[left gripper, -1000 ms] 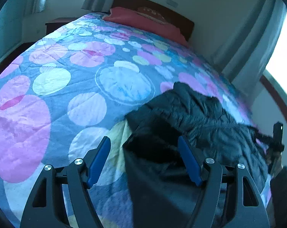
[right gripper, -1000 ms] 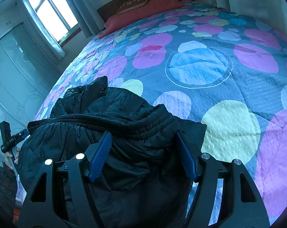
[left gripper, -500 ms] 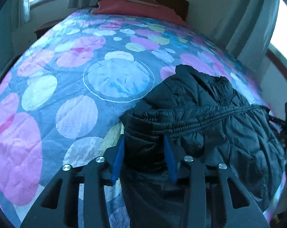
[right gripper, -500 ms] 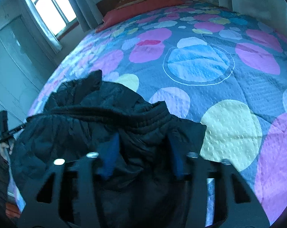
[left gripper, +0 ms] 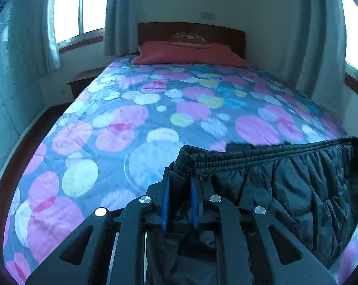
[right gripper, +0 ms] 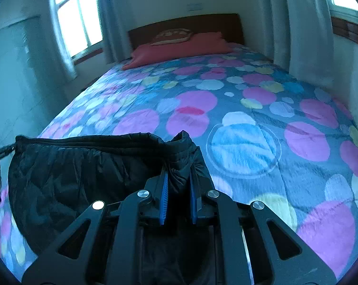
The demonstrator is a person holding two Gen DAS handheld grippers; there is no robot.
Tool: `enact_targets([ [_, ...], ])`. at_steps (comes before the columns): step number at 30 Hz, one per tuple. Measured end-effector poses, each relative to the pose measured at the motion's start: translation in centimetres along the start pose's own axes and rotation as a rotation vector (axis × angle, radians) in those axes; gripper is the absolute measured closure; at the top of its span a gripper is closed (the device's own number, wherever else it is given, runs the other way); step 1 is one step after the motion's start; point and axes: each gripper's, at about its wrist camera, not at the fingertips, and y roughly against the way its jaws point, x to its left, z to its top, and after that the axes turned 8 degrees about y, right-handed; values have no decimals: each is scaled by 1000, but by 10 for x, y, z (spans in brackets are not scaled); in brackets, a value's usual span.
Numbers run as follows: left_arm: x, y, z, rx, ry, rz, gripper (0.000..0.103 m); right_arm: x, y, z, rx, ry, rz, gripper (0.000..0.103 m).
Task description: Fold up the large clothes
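The black quilted garment (left gripper: 285, 185) hangs stretched above the near end of the bed (left gripper: 155, 109); left gripper (left gripper: 180, 187) and right gripper (right gripper: 179, 185) are closing on its gathered edge (cloth between both); keep the hem taut and level.

I see a black quilted jacket (left gripper: 285, 185) over a grey-blue bedspread (left gripper: 136, 123) dotted with pink, yellow and pale blue circles, a red pillow (left gripper: 186, 53), and blue pads on my fingers (left gripper: 165, 204).
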Motion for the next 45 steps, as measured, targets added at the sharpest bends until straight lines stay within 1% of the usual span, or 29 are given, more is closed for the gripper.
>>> enact_targets([
  [2, -4, -19, 4, 14, 17, 34, 88, -3, -23, 7, 17, -20, -28, 88],
  [3, -5, -32, 4, 25, 19, 64, 88, -4, -32, 7, 29, -24, -35, 88],
  [4, -6, -42, 2, 37, 24, 86, 88, -5, -47, 6, 57, -31, -43, 88],
  [7, -3, -75, -13, 91, 41, 145, 87, -6, -80, -5, 133, -34, -65, 88],
  [9, -1, -95, -26, 123, 33, 180, 87, -6, -100, -16, 184, -25, -82, 86],
  [11, -1, -105, -34, 128, 34, 205, 86, -8, -115, -26, 222, -25, -94, 83],
  [14, -3, -117, -41, 130, 24, 227, 85, -10, -125, -37, 230, -47, -102, 79],
  [19, -9, -134, -47, 140, 3, 263, 82, -13, -130, -42, 227, -66, -104, 77],
  [21, -6, -130, -44, 145, 15, 243, 81, -14, -131, -40, 235, -72, -101, 75],
  [22, -3, -127, -42, 151, 28, 230, 77, -14, -130, -38, 238, -75, -99, 72],
  [23, 1, -123, -40, 155, 41, 230, 73, -14, -127, -36, 240, -77, -99, 66],
  [25, 9, -106, -38, 148, 88, 228, 58, -15, -122, -34, 242, -76, -115, 60],
  [26, 15, -94, -36, 139, 121, 223, 56, -13, -113, -32, 236, -78, -136, 59],
  [28, 23, -70, -33, 102, 182, 237, 54, -10, -100, -29, 221, -83, -168, 57],
  [29, 24, -58, -32, 83, 205, 245, 54, -4, -89, -26, 203, -76, -201, 57],
  [30, 24, -46, -31, 60, 228, 243, 54, 2, -81, -23, 184, -68, -215, 57],
  [31, 18, -31, -31, 32, 254, 209, 54, 14, -69, -18, 150, -60, -207, 57],
  [32, 13, -25, -31, 24, 261, 184, 54, 22, -64, -16, 133, -59, -193, 57],
  [33, 0, -18, -34, 17, 266, 139, 54, 36, -60, -14, 117, -54, -171, 57],
  [35, -21, -18, -39, 26, 272, 77, 54, 63, -61, -10, 99, -38, -119, 57],
  [37, -47, -28, -46, 58, 271, 15, 54, 97, -71, -7, 106, -2, -64, 57],
  [39, -66, -41, -53, 81, 258, -5, 54, 121, -83, -6, 114, 26, -42, 57],
  [41, -84, -57, -61, 93, 249, 1, 54, 139, -94, -6, 126, 47, -31, 57],
  [42, -89, -64, -65, 91, 227, 30, 54, 146, -101, -8, 136, 63, -39, 57],
  [43, -91, -71, -67, 96, 207, 49, 54, 153, -110, -12, 148, 94, -73, 57],
  [44, -92, -80, -72, 103, 189, 66, 54, 156, -117, -17, 160, 111, -91, 54],
  [45, -91, -84, -76, 102, 187, 68, 53, 155, -122, -21, 171, 110, -93, 52],
])
